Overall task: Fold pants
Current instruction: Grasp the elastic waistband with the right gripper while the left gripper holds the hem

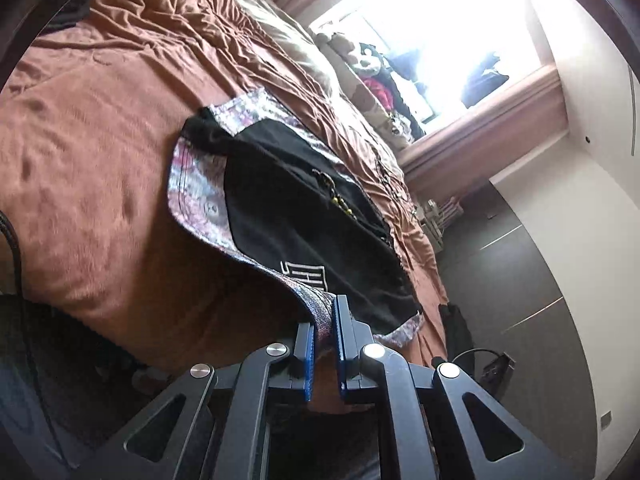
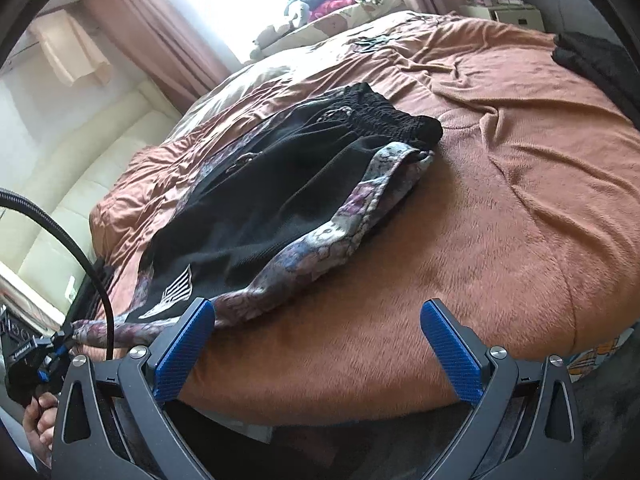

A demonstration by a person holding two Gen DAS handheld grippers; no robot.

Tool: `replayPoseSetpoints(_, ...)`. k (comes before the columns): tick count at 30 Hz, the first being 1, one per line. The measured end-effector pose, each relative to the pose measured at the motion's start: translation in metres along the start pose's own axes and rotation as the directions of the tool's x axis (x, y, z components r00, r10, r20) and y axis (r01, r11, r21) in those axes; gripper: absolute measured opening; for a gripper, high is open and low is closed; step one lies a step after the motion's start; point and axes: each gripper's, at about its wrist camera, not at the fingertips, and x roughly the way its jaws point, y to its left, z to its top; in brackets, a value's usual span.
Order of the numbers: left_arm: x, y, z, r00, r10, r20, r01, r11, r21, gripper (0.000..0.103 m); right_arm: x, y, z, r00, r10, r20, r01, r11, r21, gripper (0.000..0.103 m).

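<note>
While folding has barely begun: pants lie spread, centre frame.
Left gripper: clamped on hem.
Right gripper: wide, empty.

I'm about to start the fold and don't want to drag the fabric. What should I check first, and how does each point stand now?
1. Left gripper clamped on the patterned hem of the pants: ok.
2. Right gripper open and empty: ok.
3. Right gripper on the pants' edge: not ok, only its left finger is near the hem.
4. Pants flat on the blanket: ok, waistband slightly bunched.
5. Black cable clear of the hem: cannot tell.
</note>
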Motion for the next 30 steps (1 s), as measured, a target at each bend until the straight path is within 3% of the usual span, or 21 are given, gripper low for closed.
replayPoseSetpoints(3, 0.0, -0.002, 0.004, 1.0, -0.004, 0.006, 0.004, 1.0, 0.0, 0.009, 0.011, -0.008, 0.008, 1.0, -0.006, -0.001, 0.006, 1.0, 0.028, 0.094)
replayPoseSetpoints(5, 0.0, -0.003, 0.005, 1.0, 0.001, 0.012, -0.001, 1.0, -0.002, 0.008, 0.018, -0.013, 0.013, 1.0, -0.009, -0.002, 0.009, 0.999, 0.051, 0.082)
replayPoseSetpoints(12, 0.007, 0.001, 0.02, 0.999, 0.023, 0.023, -0.023, 1.0, -0.019, 0.008, 0.047, -0.027, 0.034, 1.0, 0.007, -0.014, -0.005, 0.992, 0.124, 0.072)
replayPoseSetpoints(19, 0.013, 0.011, 0.037, 0.998, 0.058, 0.036, -0.056, 0.997, -0.049, 0.008, 0.076, -0.042, 0.058, 0.999, 0.031, -0.008, -0.029, 0.978, 0.205, 0.052)
replayPoseSetpoints(21, 0.015, 0.013, 0.044, 0.997, 0.064, 0.039, -0.062, 0.997, -0.05, 0.008, 0.081, -0.047, 0.063, 0.999, 0.034, 0.0, -0.033, 0.974, 0.224, 0.04)
replayPoseSetpoints(23, 0.016, 0.011, 0.052, 0.997, 0.064, 0.042, -0.062, 0.997, -0.047, 0.008, 0.086, -0.053, 0.069, 0.999, 0.046, 0.005, -0.046, 0.968, 0.245, 0.019)
replayPoseSetpoints(25, 0.016, 0.006, 0.061, 0.997, 0.06, 0.049, -0.058, 0.998, -0.037, 0.008, 0.087, -0.056, 0.073, 0.997, 0.07, 0.02, -0.073, 0.962, 0.262, 0.012)
replayPoseSetpoints(30, 0.017, -0.01, 0.089, 0.996, 0.044, 0.077, -0.045, 0.999, 0.005, 0.008, 0.082, -0.048, 0.089, 0.993, 0.1, 0.061, -0.111, 0.968, 0.225, 0.007)
